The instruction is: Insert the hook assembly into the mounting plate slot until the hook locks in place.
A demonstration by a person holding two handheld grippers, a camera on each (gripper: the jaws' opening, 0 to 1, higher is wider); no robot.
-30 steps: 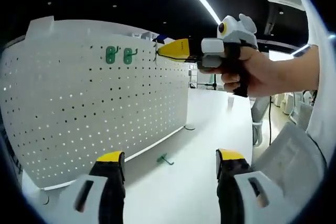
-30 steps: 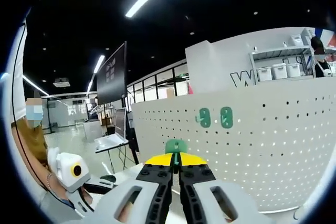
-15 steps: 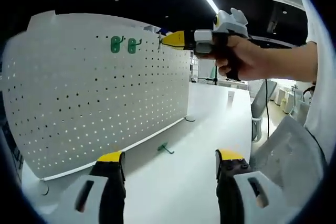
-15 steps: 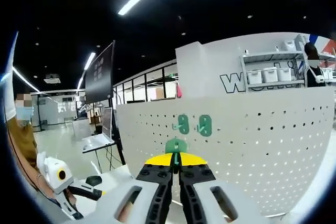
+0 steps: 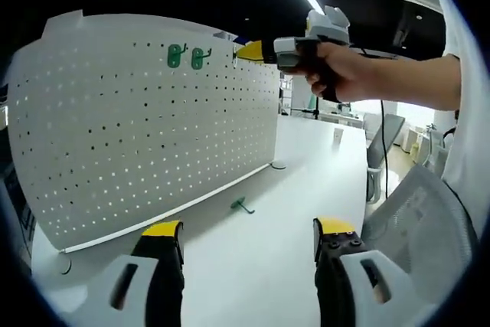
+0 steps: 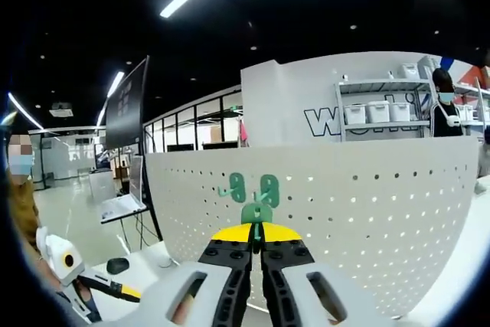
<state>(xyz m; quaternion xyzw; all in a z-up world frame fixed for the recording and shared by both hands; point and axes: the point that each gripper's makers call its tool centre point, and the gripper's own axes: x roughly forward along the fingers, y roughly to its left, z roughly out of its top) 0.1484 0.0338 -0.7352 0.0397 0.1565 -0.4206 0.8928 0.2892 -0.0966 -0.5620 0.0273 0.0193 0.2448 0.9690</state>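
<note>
The white pegboard mounting plate (image 5: 145,124) stands upright on the white surface (image 5: 253,258) and fills the left half of the left gripper view; in the right gripper view it spans the lower middle. Two green hooks (image 5: 187,57) already hang side by side near its top edge, upper centre-left of the left view and just above the jaw tips in the right view. The right tool (image 6: 257,244) is clenched on a third green hook (image 6: 256,213), held just below the mounted pair and close to the plate; in the left view this tool sits at upper centre against the plate's top. The left tool (image 5: 246,229) is released and holds nothing, its jaws wide apart over the surface. A spare green hook (image 5: 242,205) lies on the surface near the plate's foot.

By my judgement two hooks are done and this one is not yet seated. Compared with a second ago, the right tool has moved closer to the plate, and the mounted pair now looms nearer its tips.
</note>
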